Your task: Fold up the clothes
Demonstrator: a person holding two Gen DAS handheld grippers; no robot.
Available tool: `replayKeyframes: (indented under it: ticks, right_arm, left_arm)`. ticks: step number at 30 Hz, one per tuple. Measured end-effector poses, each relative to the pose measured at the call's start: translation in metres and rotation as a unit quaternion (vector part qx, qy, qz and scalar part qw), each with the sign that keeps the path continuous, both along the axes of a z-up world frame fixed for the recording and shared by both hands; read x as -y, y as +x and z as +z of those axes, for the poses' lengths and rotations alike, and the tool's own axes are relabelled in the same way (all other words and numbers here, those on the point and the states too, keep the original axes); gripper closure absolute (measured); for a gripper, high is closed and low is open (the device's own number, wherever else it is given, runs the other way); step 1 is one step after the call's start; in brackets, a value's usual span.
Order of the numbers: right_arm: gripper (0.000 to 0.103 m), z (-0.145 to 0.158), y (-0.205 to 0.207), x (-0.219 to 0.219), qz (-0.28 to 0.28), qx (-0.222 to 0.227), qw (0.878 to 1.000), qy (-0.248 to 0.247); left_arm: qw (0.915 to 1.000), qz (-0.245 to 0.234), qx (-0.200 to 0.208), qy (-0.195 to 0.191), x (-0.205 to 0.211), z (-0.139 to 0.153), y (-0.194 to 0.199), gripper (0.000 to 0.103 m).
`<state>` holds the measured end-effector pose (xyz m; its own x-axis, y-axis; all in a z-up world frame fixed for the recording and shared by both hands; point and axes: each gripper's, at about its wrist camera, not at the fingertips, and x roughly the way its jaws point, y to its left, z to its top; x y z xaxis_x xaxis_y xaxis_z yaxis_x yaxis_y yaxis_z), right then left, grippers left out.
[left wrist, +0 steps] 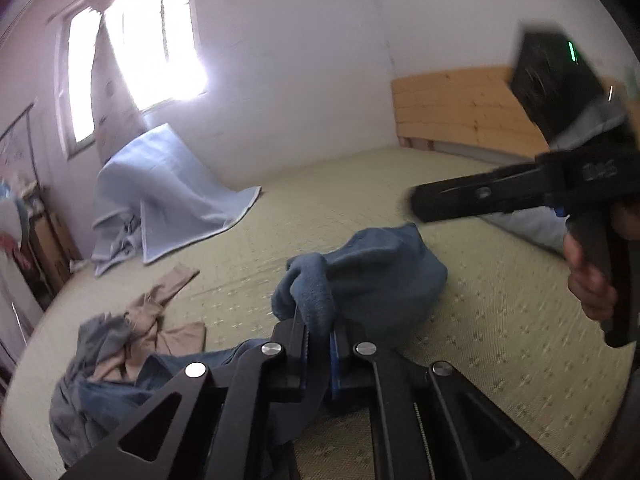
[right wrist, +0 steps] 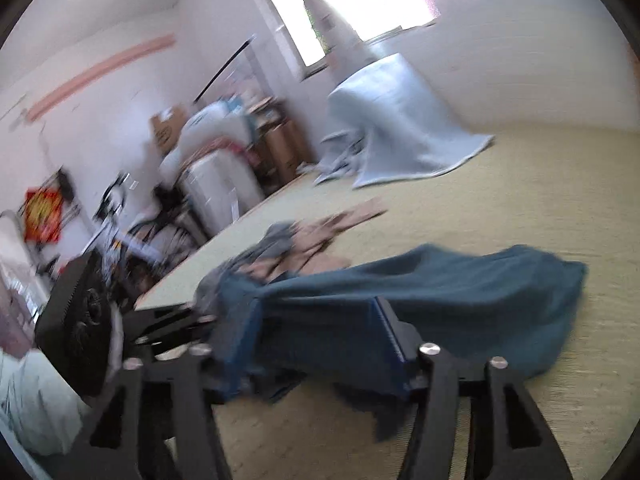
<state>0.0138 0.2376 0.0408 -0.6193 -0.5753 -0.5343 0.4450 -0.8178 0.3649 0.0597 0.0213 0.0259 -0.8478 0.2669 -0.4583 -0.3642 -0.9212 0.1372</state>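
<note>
A blue knit garment (left wrist: 384, 272) lies bunched on the green mat (left wrist: 500, 320). My left gripper (left wrist: 318, 336) is shut on a fold of it, which sticks up between the fingers. In the right wrist view the same blue garment (right wrist: 440, 292) stretches across the mat behind my right gripper (right wrist: 312, 344), whose fingers stand wide apart with nothing pinched between them. The right gripper also shows in the left wrist view (left wrist: 424, 200), raised above the mat at the right. The left gripper's body shows at the left of the right wrist view (right wrist: 168, 324).
A pile of beige and grey-blue clothes (left wrist: 132, 336) lies at the left of the mat. A light blue blanket (left wrist: 168, 192) drapes over something at the far corner under the window. A wooden headboard (left wrist: 460, 108) stands at the back right. Boxes and clutter (right wrist: 224, 152) line the wall.
</note>
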Motion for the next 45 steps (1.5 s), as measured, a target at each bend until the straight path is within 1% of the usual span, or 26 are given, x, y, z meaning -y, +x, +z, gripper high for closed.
replayKeyframes:
  ticks: [1,3,7,10,12,14,16,19,21,23,25,27,28,30,32,34,35,36,37,38,39,40,41,42,43,45]
  right_arm:
    - [0.028,-0.002,-0.003,-0.008,-0.020,0.002,1.000,0.003]
    - [0.023,-0.005,-0.010,-0.024,-0.061,0.006,0.998,0.009]
    - [0.023,-0.012,-0.024,-0.056,-0.142,0.015,0.990,0.021]
    - [0.023,-0.020,-0.035,-0.072,-0.175,0.039,0.983,0.028]
    - [0.023,-0.023,-0.041,-0.078,-0.176,0.050,0.983,0.027]
    - [0.023,-0.024,-0.044,-0.073,-0.160,0.053,0.985,0.029]
    - [0.023,-0.024,-0.047,-0.069,-0.144,0.055,0.987,0.032]
    - [0.023,-0.029,-0.052,-0.054,-0.110,0.065,0.991,0.032]
    - [0.023,-0.031,-0.051,-0.035,-0.088,0.068,0.993,0.032]
    - [0.023,-0.034,-0.048,-0.014,-0.057,0.067,0.995,0.035]
    - [0.023,-0.037,-0.043,0.003,-0.028,0.067,0.997,0.037]
    - [0.023,-0.040,-0.036,0.022,0.001,0.067,0.997,0.045]
    - [0.023,-0.042,-0.033,0.032,0.015,0.067,0.996,0.049]
    - [0.023,-0.046,-0.027,0.049,0.043,0.067,0.995,0.055]
    - [0.023,-0.048,-0.021,0.067,0.075,0.066,0.993,0.058]
    - [0.023,-0.050,-0.015,0.082,0.105,0.066,0.991,0.060]
    - [0.023,-0.052,-0.011,0.089,0.122,0.067,0.988,0.063]
    - [0.023,-0.053,-0.007,0.095,0.140,0.068,0.986,0.066]
    - [0.024,-0.055,-0.004,0.100,0.155,0.069,0.983,0.071]
    - [0.025,-0.059,0.000,0.105,0.171,0.072,0.979,0.078]
    - [0.029,-0.062,0.002,0.108,0.182,0.077,0.977,0.081]
    - [0.033,-0.064,0.003,0.108,0.189,0.082,0.975,0.081]
    - [0.036,-0.067,0.005,0.109,0.195,0.087,0.973,0.082]
    - [0.041,-0.069,0.005,0.109,0.201,0.091,0.972,0.083]
    - [0.047,-0.071,0.005,0.111,0.204,0.094,0.971,0.083]
    - [0.053,-0.073,0.005,0.114,0.210,0.099,0.969,0.083]
  left_arm:
    - [0.9999,0.003,0.003,0.013,0.007,0.003,0.001,0.097]
    - [0.9990,0.001,0.007,0.044,0.023,0.010,0.005,0.097]
    - [0.9954,-0.011,-0.006,0.095,0.051,0.025,0.019,0.097]
    - [0.9909,0.001,-0.010,0.134,0.078,0.038,0.029,0.097]
    - [0.9869,0.019,-0.008,0.160,0.100,0.044,0.032,0.097]
    - [0.9812,0.050,-0.008,0.186,0.130,0.049,0.032,0.097]
    - [0.9741,0.096,-0.011,0.205,0.164,0.053,0.034,0.097]
    - [0.9590,0.161,-0.013,0.233,0.211,0.053,0.036,0.097]
    - [0.9411,0.225,-0.015,0.252,0.248,0.051,0.039,0.098]
    - [0.9208,0.285,-0.014,0.266,0.278,0.046,0.042,0.098]
    - [0.8949,0.353,-0.001,0.273,0.307,0.037,0.044,0.098]
    - [0.8797,0.394,0.025,0.265,0.319,0.027,0.041,0.097]
    - [0.8757,0.409,0.041,0.253,0.320,0.021,0.038,0.097]
    - [0.8786,0.421,0.052,0.220,0.313,0.019,0.033,0.097]
    - [0.8833,0.424,0.048,0.195,0.304,0.021,0.029,0.096]
    - [0.8826,0.428,0.050,0.187,0.298,0.020,0.028,0.094]
    - [0.8822,0.431,0.051,0.183,0.295,0.019,0.028,0.092]
    - [0.8817,0.433,0.051,0.179,0.292,0.019,0.027,0.085]
    - [0.8790,0.441,0.051,0.174,0.291,0.019,0.027,0.075]
    - [0.8761,0.449,0.050,0.169,0.290,0.018,0.027,0.048]
    - [0.8747,0.452,0.039,0.172,0.289,0.021,0.031,0.025]
    - [0.8732,0.454,0.028,0.174,0.288,0.025,0.035,0.018]
    - [0.8715,0.457,0.017,0.177,0.287,0.028,0.038,0.015]
    - [0.8698,0.459,0.006,0.180,0.287,0.031,0.042,0.015]
    - [0.8728,0.451,0.002,0.186,0.284,0.033,0.044,0.015]
    - [0.8786,0.435,-0.006,0.198,0.278,0.037,0.049,0.015]
